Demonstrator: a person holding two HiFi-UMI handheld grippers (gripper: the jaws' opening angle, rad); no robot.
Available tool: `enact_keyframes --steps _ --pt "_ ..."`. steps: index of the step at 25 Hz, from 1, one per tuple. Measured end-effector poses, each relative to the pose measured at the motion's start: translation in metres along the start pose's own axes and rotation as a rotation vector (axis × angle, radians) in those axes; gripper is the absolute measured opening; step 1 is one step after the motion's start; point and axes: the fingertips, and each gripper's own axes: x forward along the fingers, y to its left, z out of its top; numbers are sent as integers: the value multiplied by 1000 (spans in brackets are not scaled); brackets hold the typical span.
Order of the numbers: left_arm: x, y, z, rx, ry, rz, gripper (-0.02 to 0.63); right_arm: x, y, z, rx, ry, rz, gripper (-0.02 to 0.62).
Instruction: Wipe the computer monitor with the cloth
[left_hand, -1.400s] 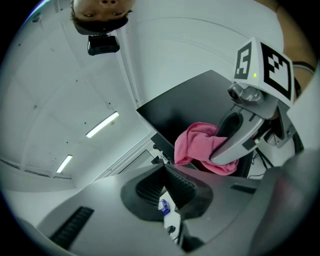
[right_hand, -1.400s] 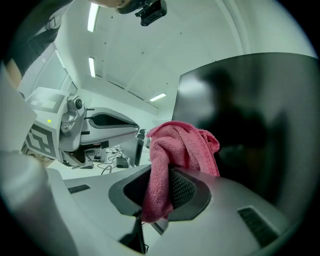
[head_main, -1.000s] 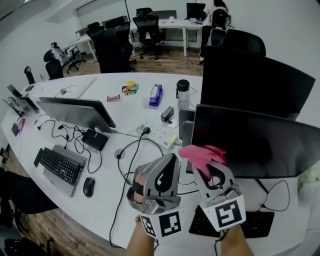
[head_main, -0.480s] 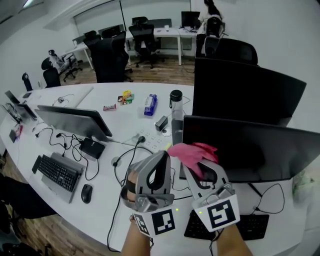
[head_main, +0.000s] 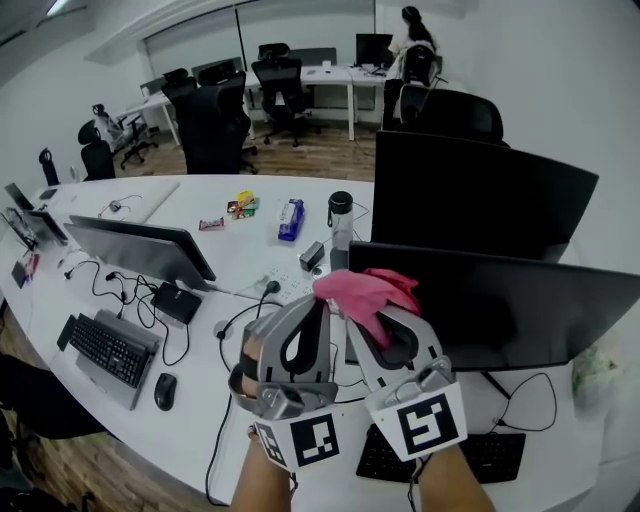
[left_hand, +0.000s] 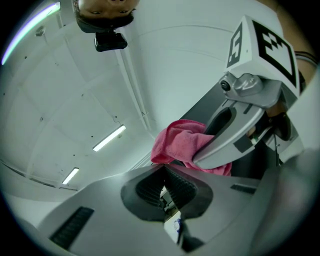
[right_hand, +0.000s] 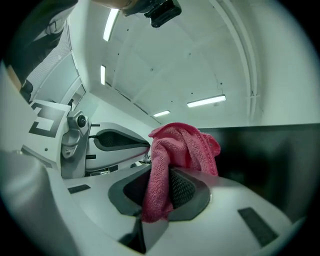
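In the head view my right gripper (head_main: 372, 316) is shut on a crumpled pink cloth (head_main: 358, 291), held up at the top left corner of the dark monitor (head_main: 520, 305). The right gripper view shows the cloth (right_hand: 175, 155) pinched between the jaws of that gripper (right_hand: 161, 194), with the black monitor (right_hand: 272, 155) just to its right. My left gripper (head_main: 308, 312) is raised close beside it on the left, shut and holding nothing. From the left gripper view, the left gripper (left_hand: 162, 182) points at the ceiling, and the cloth (left_hand: 182, 145) shows just above it.
A second black monitor (head_main: 480, 190) stands behind the first. A black-lidded bottle (head_main: 341, 215), a power strip (head_main: 290, 285) and cables lie left of it. A keyboard (head_main: 440, 460) sits below the monitor. Another monitor (head_main: 140, 250), keyboard (head_main: 105, 350) and mouse (head_main: 165, 390) are at left.
Both grippers, still side by side, have risen a little with the cloth, which now sits at the monitor's top left corner. The head view has shifted slightly.
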Motion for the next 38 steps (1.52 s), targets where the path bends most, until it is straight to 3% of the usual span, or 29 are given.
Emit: enact_keyframes --steps 18,38 --pt "15 29 38 17 -64 45 5 1 -23 40 -48 -55 -47 80" --pt "34 -28 103 -17 -149 -20 5 -75 -93 30 -86 -9 -177 80"
